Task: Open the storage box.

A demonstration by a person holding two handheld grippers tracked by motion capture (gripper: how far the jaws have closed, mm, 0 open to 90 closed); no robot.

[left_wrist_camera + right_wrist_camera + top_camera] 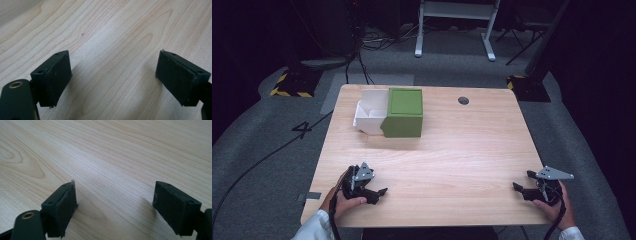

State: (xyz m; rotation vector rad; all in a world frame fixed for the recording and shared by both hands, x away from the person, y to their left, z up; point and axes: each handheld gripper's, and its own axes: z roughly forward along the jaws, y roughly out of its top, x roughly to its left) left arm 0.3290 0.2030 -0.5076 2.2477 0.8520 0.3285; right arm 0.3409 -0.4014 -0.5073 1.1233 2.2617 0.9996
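Nothing looks begun: the green box (pixel 403 112) and white tray (pixel 368 116) touch, while left claw (pixel 373 191) and right claw (pixel 523 185) rest gaping and empty, well short of the box.

Overhead light falls brightly on the bench (pixel 452 150), while the room around it sinks into near-black. In both gripper views the wood grain is sharp and evenly lit, with soft shadows beside the jaws. The high view is slightly soft and grainy.

Green box (pixel 404 112) w/ white drawer (pixel 371 116) slid out left, far-left table area.
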